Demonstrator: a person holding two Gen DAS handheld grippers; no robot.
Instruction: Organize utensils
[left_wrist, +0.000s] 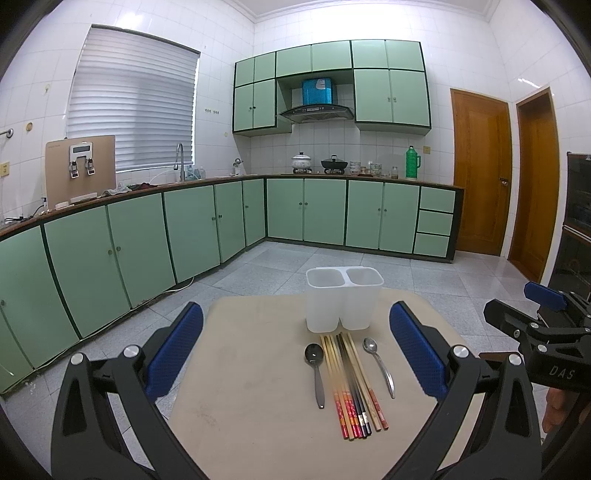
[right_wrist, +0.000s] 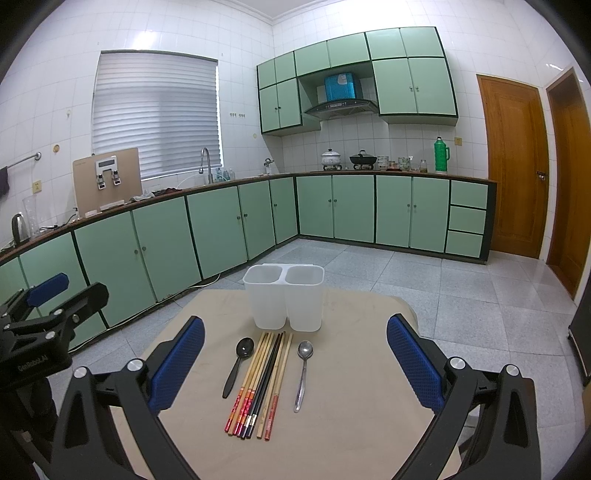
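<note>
A white two-compartment utensil holder stands upright at the far side of a beige table. In front of it lie a bundle of several chopsticks, a dark spoon to their left and a silver spoon to their right. My left gripper is open and empty, held above the table's near side. My right gripper is open and empty, to the right of the left one; it shows at the left wrist view's right edge.
The table stands on a grey tiled floor. Green base cabinets run along the left and far walls. Two wooden doors are at the right. A dark cabinet stands at the far right.
</note>
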